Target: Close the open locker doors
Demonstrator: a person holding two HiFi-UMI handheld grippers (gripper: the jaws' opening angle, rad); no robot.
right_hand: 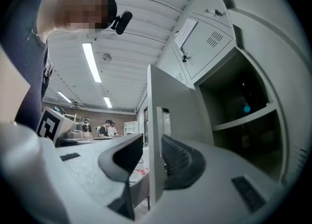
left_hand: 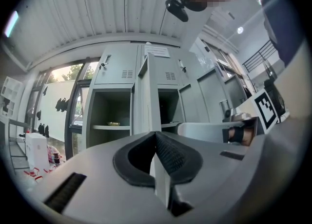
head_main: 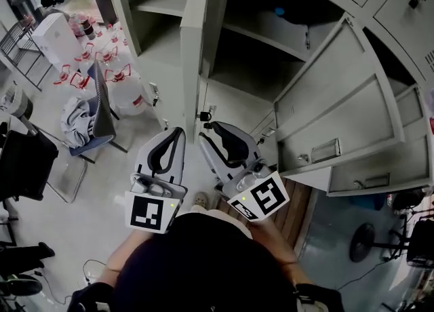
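Locker bank (head_main: 400, 12): right gripper (right_hand: 152, 144) straddles the open door (right_hand: 170, 96).
Right gripper view: jaws apart, door edge between them, one pad clear. Left gripper (left_hand: 155, 135): jaws together, empty, near that door. Only the head view shows two more open doors (head_main: 339, 127) alongside.

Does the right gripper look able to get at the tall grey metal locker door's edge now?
Probably yes: the edge of the tall grey metal locker door stands between the open fingers of the right gripper; nothing blocks it.
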